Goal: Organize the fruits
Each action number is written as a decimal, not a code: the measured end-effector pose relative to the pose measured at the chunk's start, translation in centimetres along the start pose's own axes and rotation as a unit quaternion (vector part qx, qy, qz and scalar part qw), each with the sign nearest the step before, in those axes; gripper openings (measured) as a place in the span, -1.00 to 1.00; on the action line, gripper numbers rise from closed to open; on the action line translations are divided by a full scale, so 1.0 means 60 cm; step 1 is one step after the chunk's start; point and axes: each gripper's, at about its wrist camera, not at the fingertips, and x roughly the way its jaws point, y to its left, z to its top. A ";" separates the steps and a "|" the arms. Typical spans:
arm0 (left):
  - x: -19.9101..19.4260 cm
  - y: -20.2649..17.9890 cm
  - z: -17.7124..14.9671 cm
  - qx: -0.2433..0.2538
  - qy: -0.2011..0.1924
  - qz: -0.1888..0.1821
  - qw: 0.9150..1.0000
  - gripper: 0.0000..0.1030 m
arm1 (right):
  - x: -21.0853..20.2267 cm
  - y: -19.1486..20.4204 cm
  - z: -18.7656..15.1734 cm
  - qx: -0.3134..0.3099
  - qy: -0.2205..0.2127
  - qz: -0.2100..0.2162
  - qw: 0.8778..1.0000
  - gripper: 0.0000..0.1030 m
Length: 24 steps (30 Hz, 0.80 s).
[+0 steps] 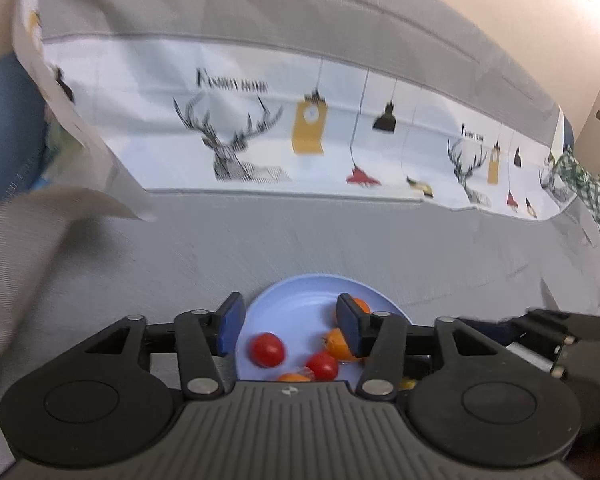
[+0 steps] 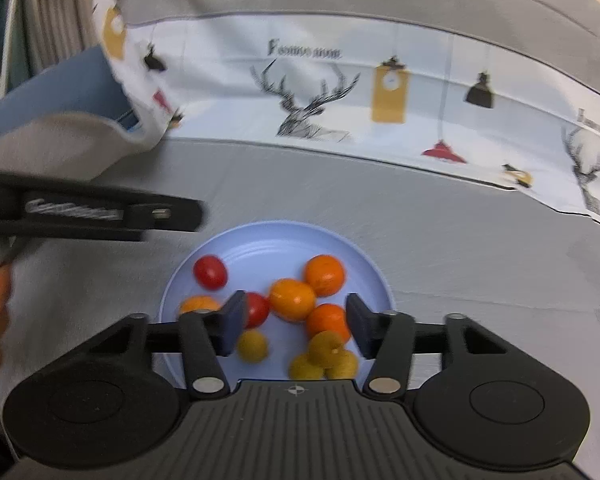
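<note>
Both grippers hang over a pale blue plate (image 2: 364, 260) that sits on the grey-covered bench (image 2: 460, 240). The right gripper (image 2: 296, 330) has its jaws wide apart, holding nothing; between them in the right wrist view lie an orange fruit (image 2: 292, 299), a second orange one (image 2: 327, 320) and small yellow fruits (image 2: 252, 345). A red tomato (image 2: 209, 272) lies apart at the plate's left, and another orange fruit (image 2: 325, 275) further back. The left gripper (image 1: 290, 326) is likewise spread wide and empty above the same plate (image 1: 292, 300), with two red tomatoes (image 1: 267, 349) between its jaws. Its right finger overlaps an orange fruit (image 1: 336, 343); the blur leaves it unclear whether they touch. Behind the plate runs a deer-printed cloth (image 2: 320, 92).
</note>
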 end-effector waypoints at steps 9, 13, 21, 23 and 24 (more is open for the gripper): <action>-0.111 -0.034 -0.040 0.054 -0.070 0.052 0.995 0.64 | -0.080 -0.086 -0.029 0.112 -0.061 -0.077 0.989 0.99; -0.126 -0.046 -0.061 0.036 -0.047 0.056 0.997 0.78 | -0.089 -0.101 -0.052 0.148 -0.013 -0.102 0.984 0.99; -0.054 -0.058 -0.091 0.037 0.061 0.100 0.992 0.99 | -0.049 -0.082 -0.074 0.106 0.071 -0.104 0.986 0.99; -0.044 -0.056 -0.092 0.031 0.071 0.098 0.992 0.99 | -0.039 -0.079 -0.074 0.112 0.083 -0.097 0.985 0.99; -0.039 -0.053 -0.091 0.028 0.076 0.098 0.992 0.99 | -0.036 -0.078 -0.074 0.113 0.086 -0.094 0.985 0.99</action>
